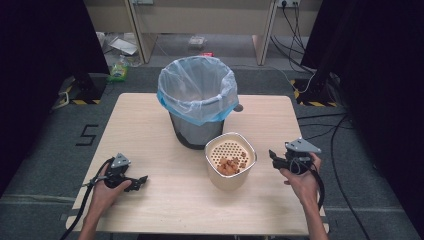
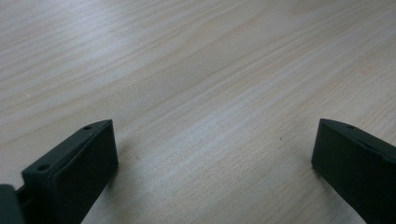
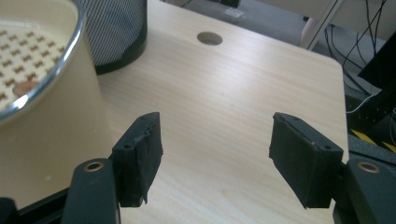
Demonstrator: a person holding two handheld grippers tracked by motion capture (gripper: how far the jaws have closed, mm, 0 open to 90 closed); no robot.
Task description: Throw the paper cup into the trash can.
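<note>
- Cream-coloured plastic container with a perforated insert [image 1: 230, 159]: stands near the front middle of the pale wooden table [image 1: 150, 130], just in front of the bin and apparently touching it; a small heap of orange-brown food scraps [image 1: 230, 166] lies on the insert.
- Dark mesh waste bin lined with a clear, blue-edged plastic bag [image 1: 197, 100]: upright behind the container, mouth open.
- Right gripper [image 1: 274, 156]: held beside the container's right wall, jaws spread and empty; in the right gripper view the gripper [image 3: 215, 149] has one jaw close to the cream wall, not yet touching.
- Left gripper [image 1: 141, 180]: low over bare wood at the front left, well apart from the container; its own view shows the gripper [image 2: 215, 154] with jaws wide apart, grasping nothing.
- Step in hand (a judgement): the approach, before any grasp.
- Next move calls for closing the right jaws on the container's rim or wall, then lifting and tipping it over the bin.
</note>
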